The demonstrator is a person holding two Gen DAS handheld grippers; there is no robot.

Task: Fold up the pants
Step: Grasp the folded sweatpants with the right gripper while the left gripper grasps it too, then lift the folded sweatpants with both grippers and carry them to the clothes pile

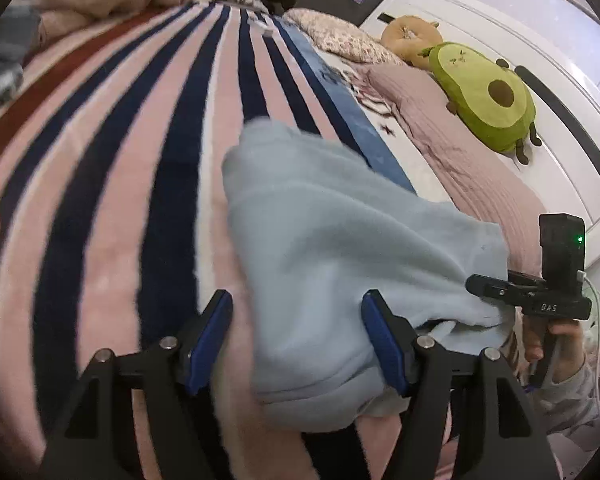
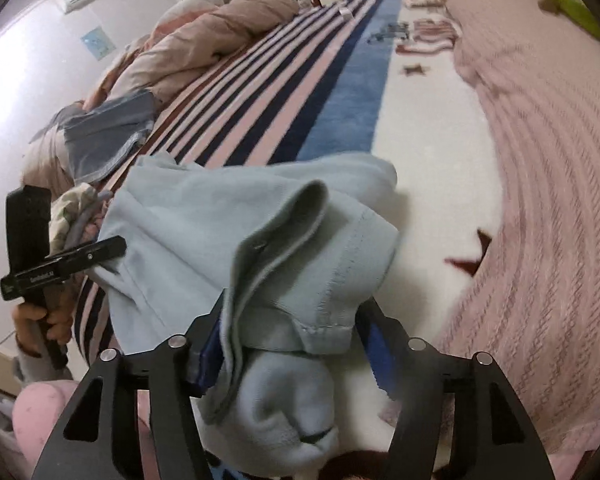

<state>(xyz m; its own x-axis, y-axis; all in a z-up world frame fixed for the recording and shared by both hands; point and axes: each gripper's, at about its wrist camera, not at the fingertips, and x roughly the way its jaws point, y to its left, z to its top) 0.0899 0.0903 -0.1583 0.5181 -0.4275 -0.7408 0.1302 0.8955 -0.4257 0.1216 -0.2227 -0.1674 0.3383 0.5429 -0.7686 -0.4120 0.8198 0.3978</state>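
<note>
Pants (image 1: 340, 248) in pale blue fleece lie bunched on the bed, near its front edge, across the striped blanket (image 1: 112, 184) of pink, navy and white bands. At the far left a beige duvet (image 2: 204, 40) is heaped up, with a folded piece of blue-grey denim (image 2: 104, 136) lying below it. The left tongs (image 1: 296, 344) stand well apart, their blue pads (image 1: 208, 348) on either side of the near left end of the pants — the right-hand pad touches the fleece, the left-hand one stands clear over the blanket, so nothing is clamped. In the right wrist view a hand (image 2: 40, 316) grips the handle of these tongs at the left edge of the pants. The right tongs (image 2: 292, 344) are also spread wide; a hemmed fold of the pants (image 2: 300, 248) sits between their fingers and drapes over the left one, though whether the pads press on it I cannot tell — the cloth hides them. In the left wrist view the other hand (image 1: 556, 344) holds these tongs at the right end of the garment. Further right the blanket turns to a blue band and then white with dark stars, and beside it lies a dusty-pink quilt (image 2: 548, 200). At the far right an avocado plush (image 1: 484, 96) rests on the quilt against the white headboard (image 1: 480, 20), with a tan round cushion (image 1: 408, 36) just beyond it.
</note>
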